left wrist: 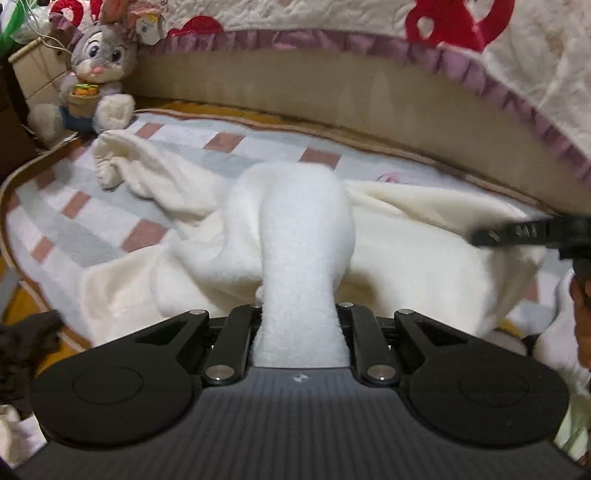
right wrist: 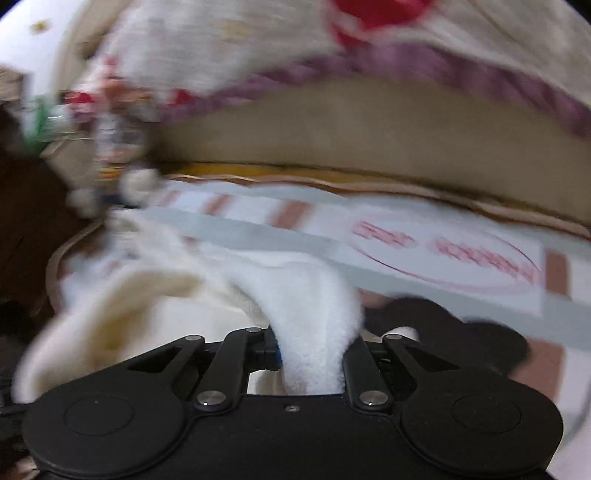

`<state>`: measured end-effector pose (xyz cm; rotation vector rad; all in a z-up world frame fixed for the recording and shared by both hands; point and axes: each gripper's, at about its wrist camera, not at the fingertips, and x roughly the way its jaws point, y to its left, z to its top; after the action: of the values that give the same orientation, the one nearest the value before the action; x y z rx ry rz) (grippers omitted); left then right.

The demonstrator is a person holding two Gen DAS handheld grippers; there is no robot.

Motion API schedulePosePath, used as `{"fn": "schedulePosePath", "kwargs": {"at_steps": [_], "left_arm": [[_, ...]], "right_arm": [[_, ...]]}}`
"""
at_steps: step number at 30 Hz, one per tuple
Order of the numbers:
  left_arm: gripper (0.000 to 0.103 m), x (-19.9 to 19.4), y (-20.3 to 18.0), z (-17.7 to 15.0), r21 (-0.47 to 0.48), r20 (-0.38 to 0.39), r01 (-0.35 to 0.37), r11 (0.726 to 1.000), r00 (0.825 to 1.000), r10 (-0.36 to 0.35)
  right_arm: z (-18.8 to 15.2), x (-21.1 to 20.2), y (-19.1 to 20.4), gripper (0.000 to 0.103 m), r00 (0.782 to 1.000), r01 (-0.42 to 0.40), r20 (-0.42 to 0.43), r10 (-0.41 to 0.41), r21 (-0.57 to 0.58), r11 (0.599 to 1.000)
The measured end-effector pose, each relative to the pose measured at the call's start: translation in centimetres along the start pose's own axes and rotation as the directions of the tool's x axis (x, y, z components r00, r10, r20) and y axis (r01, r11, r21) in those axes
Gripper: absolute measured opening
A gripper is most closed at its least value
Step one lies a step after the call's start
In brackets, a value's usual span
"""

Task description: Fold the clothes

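From the left wrist camera, the checked blanket [left wrist: 92, 221] is seen with bare room to the left of the clothes, out to its tan edge. A tan sofa front [left wrist: 332, 96] closes the far side. The left gripper [left wrist: 299, 332] is shut tight on a fold of the white fleece garment [left wrist: 295, 229], which is lifted in a thick bunch. The rest of the garment is spread across the blanket, with one sleeve reaching toward the stuffed bunny [left wrist: 92, 74]. The black tip of the right gripper [left wrist: 524, 234] is seen at the right edge, on the cloth. A quilt with red shapes [left wrist: 369, 22] is draped above.

From the right wrist camera, everything is blurred. The right gripper [right wrist: 314, 362] is closed on another fold of the white fleece garment [right wrist: 303, 295]. Open blanket [right wrist: 443, 251] with pink writing is seen ahead.
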<state>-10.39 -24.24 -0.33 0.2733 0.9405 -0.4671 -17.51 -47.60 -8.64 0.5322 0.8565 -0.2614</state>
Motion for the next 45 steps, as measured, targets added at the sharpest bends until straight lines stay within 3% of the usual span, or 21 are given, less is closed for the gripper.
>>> {"fn": "schedulePosePath", "kwargs": {"at_steps": [1, 4, 8, 12, 18, 24, 26, 31, 34, 39, 41, 45], "left_arm": [[0.012, -0.5, -0.1, 0.4, 0.012, -0.008, -0.003, 1.000, 1.000, 0.003], [0.012, -2.0, -1.0, 1.1, 0.073, 0.009, -0.036, 0.997, 0.999, 0.035], [0.011, -3.5, -2.2, 2.0, 0.093, 0.058, -0.078, 0.993, 0.996, 0.073], [0.011, -5.0, -1.1, 3.4, 0.091, 0.128, -0.150, 0.984, 0.982, 0.138], [0.010, -8.1, 5.7, 4.1, 0.022, 0.204, -0.205, 0.979, 0.959, 0.196], [0.010, -10.7, 12.4, 4.2, 0.009, 0.245, -0.187, 0.982, 0.953, 0.180], [0.010, -11.4, 14.0, 5.0, 0.033, 0.242, -0.186, 0.982, 0.955, 0.172], [0.010, -13.0, 16.6, 8.7, 0.108, 0.239, -0.172, 0.979, 0.960, 0.143], [0.010, -14.1, 16.3, 10.6, 0.216, 0.245, -0.185, 0.959, 0.961, 0.130], [0.010, -16.8, 18.3, 12.5, 0.274, 0.308, -0.122, 0.954, 0.951, 0.033], [0.010, -14.6, 18.9, 12.3, 0.259, 0.296, -0.102, 0.960, 0.955, 0.021], [0.014, -7.2, 19.6, 11.2, 0.201, 0.223, -0.075, 0.977, 0.974, 0.029]], "right_arm": [[-0.5, 0.6, -1.1, 0.012, 0.998, 0.045, -0.037, -0.043, 0.033, 0.998], [-1.8, 0.6, -3.6, 0.011, 0.998, 0.049, -0.045, -0.044, 0.114, 0.992], [-2.0, -0.7, -1.6, 0.011, 0.997, 0.072, -0.009, -0.071, 0.025, 0.997], [-0.4, -2.1, 0.2, 0.010, 0.995, 0.087, 0.045, -0.087, 0.016, 0.996], [-0.4, -3.2, 1.2, 0.010, 0.988, 0.124, 0.087, -0.124, 0.006, 0.992], [0.7, -4.3, 2.6, 0.010, 0.992, 0.108, 0.061, -0.110, 0.041, 0.993], [1.6, -5.6, 4.1, 0.010, 0.993, 0.083, 0.078, -0.083, 0.009, 0.997], [4.3, -11.1, 9.1, 0.009, 0.988, 0.113, 0.120, -0.093, -0.180, 0.977], [5.7, -14.8, 12.0, 0.009, 0.988, 0.122, 0.123, -0.091, -0.285, 0.951], [8.1, -21.1, 16.8, 0.009, 0.988, 0.135, 0.126, -0.087, -0.452, 0.882], [9.0, -23.6, 18.8, 0.009, 0.988, 0.139, 0.128, -0.085, -0.515, 0.846], [10.5, -21.0, 15.2, 0.010, 0.996, -0.064, 0.029, 0.088, -0.474, 0.878]]}}
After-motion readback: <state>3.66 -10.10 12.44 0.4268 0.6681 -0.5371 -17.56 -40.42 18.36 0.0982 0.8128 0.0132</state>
